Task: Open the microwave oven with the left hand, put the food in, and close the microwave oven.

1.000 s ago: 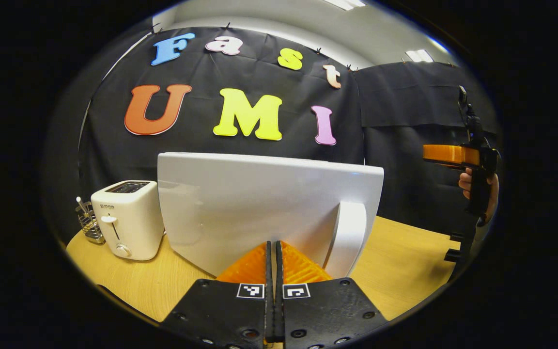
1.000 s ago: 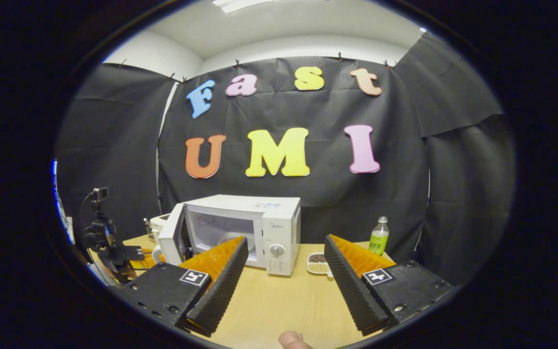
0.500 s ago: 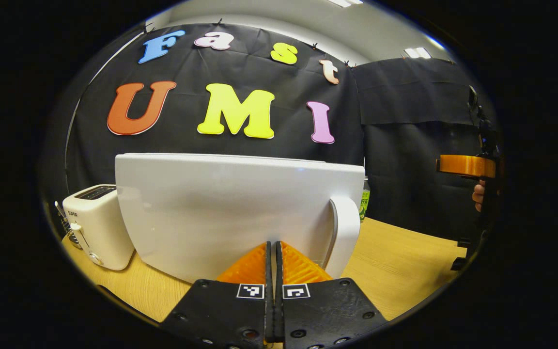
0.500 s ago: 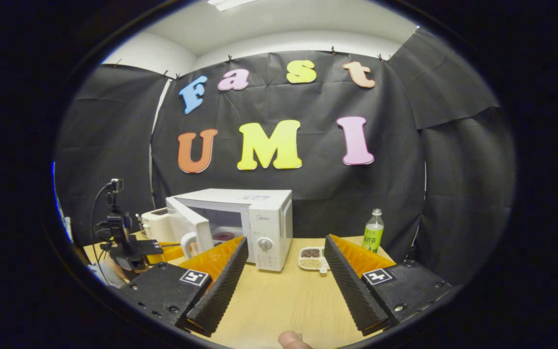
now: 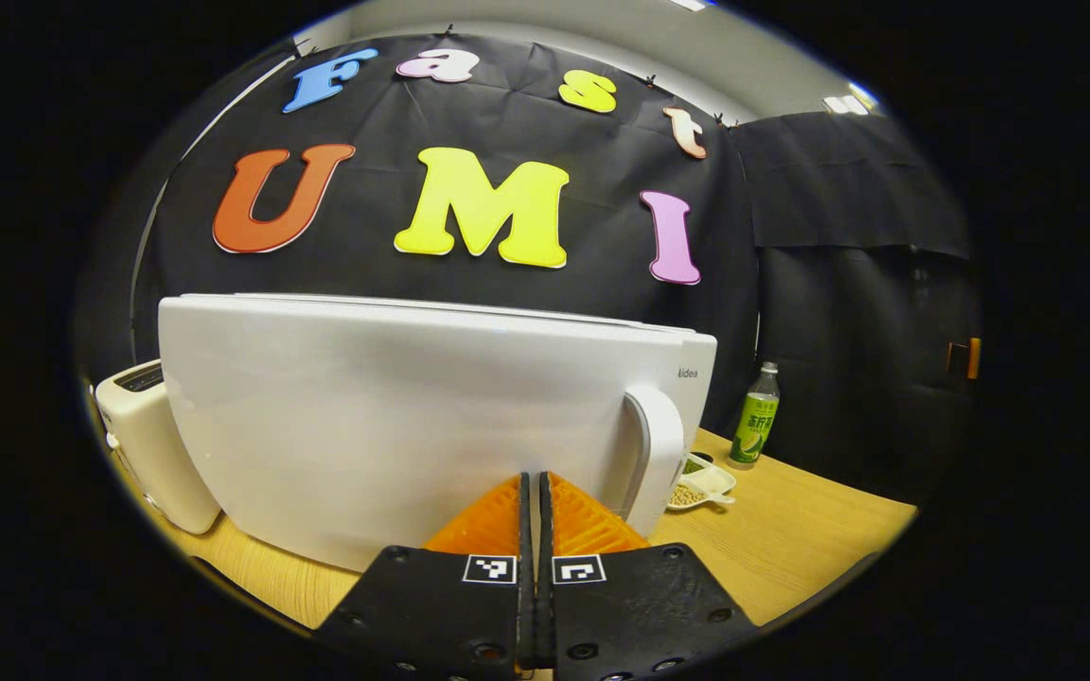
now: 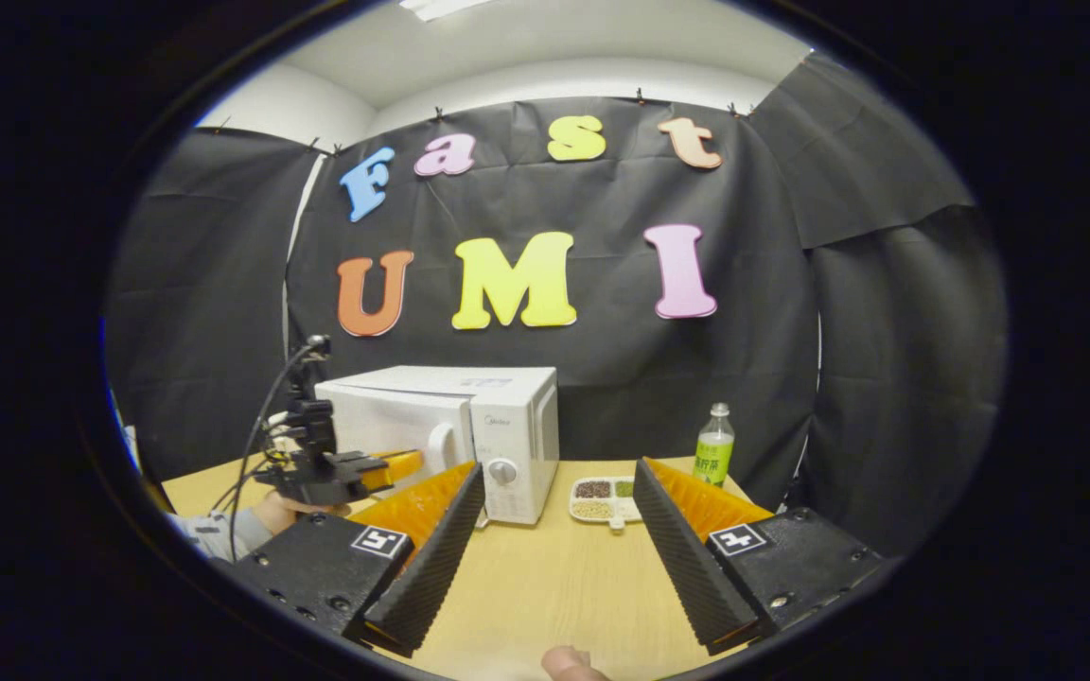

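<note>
Left gripper view: our left gripper (image 5: pixel 533 492), fingers together, meets the microwave door (image 5: pixel 394 416); we judge a steady, square push latches it.

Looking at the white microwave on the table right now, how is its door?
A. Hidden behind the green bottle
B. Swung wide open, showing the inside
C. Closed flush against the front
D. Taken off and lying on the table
C: in the right gripper view the microwave door sits flat against the microwave front, no cavity visible, with the left gripper right at it.
</note>
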A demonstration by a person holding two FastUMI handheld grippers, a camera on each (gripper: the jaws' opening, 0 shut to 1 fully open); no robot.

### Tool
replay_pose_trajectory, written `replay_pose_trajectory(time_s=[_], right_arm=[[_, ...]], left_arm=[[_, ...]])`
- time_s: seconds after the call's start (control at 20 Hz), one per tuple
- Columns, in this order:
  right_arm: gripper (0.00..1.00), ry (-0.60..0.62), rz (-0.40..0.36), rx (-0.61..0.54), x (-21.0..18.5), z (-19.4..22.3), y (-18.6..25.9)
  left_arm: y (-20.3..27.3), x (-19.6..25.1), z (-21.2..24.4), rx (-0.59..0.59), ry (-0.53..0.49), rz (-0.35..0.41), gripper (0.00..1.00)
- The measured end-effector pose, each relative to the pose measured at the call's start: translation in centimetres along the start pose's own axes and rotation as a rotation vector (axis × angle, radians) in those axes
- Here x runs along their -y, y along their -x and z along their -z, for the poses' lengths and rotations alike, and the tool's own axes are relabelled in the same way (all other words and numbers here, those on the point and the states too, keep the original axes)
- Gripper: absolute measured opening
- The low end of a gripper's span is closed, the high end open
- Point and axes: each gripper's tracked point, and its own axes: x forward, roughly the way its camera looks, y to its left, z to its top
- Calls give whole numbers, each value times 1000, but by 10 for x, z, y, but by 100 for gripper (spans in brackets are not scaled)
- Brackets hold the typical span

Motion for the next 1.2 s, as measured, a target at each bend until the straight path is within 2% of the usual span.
replay_pose_trajectory(time_s=[0.05, 0.1, 0.15, 0.2, 0.25, 0.3, 0.35, 0.4, 0.45, 0.5, 0.55, 0.6, 0.65, 0.7, 0.75, 0.8, 0.9, 0.95, 1.0, 1.05, 1.1, 1.15, 1.2], right_arm=[[92, -2, 6, -7, 0, 2, 1], [92, -7, 10, -18, 0, 5, 4], [100, -12, 12, -28, -1, 7, 7], [92, -15, 15, -33, -1, 8, 11], [92, -16, 21, -38, -1, 8, 16], [100, -11, 28, -43, 0, 10, 19], [100, -6, 37, -49, 1, 11, 25], [92, -3, 43, -52, 2, 13, 28], [92, -4, 48, -58, 3, 14, 32], [100, -9, 48, -63, 2, 17, 36], [100, -15, 48, -68, 1, 19, 39], [92, -21, 51, -76, 0, 22, 42], [100, -24, 50, -84, -1, 25, 45], [92, -29, 49, -93, -2, 30, 48], [100, -34, 41, -95, -4, 31, 53], [92, -34, 35, -89, -6, 30, 57], [92, -26, 43, -69, -3, 26, 64], [92, -22, 44, -59, -4, 23, 68], [92, -15, 39, -43, -6, 19, 72], [92, -6, 35, -31, -9, 15, 77], [92, 4, 36, -19, -9, 12, 80], [92, 14, 42, -8, -9, 6, 84], [92, 19, 48, 4, -10, 0, 89]], left_arm=[[-5, 1, 6, -15, 41, -3, 0], [-9, 5, 18, -55, 82, -11, 0], [-8, 8, 14, -39, 101, -9, 0], [-10, 7, 13, -37, 100, -16, 0], [-10, 5, 17, -50, 96, -31, 0], [-8, -1, 24, -75, 80, -63, 0], [-4, -6, 31, -104, 72, -86, 0], [3, -7, 34, -124, 74, -97, 0], [12, -9, 37, -129, 81, -104, 0], [22, -10, 37, -125, 89, -113, 0], [31, -9, 37, -126, 100, -121, 0], [42, -7, 38, -131, 113, -124, 0], [55, -5, 36, -128, 123, -128, 0], [65, -2, 33, -121, 128, -127, 0], [77, 5, 30, -115, 132, -113, 0], [91, 9, 25, -110, 130, -115, 1], [118, 14, 12, -90, 122, -137, 5], [133, 20, 7, -78, 116, -143, 2], [149, 27, 1, -67, 102, -146, 30], [163, 31, -8, -43, 83, -158, 52], [178, 34, -16, -27, 60, -168, 56], [191, 41, -22, -15, 35, -173, 70], [205, 47, -28, -10, 16, -182, 78]])
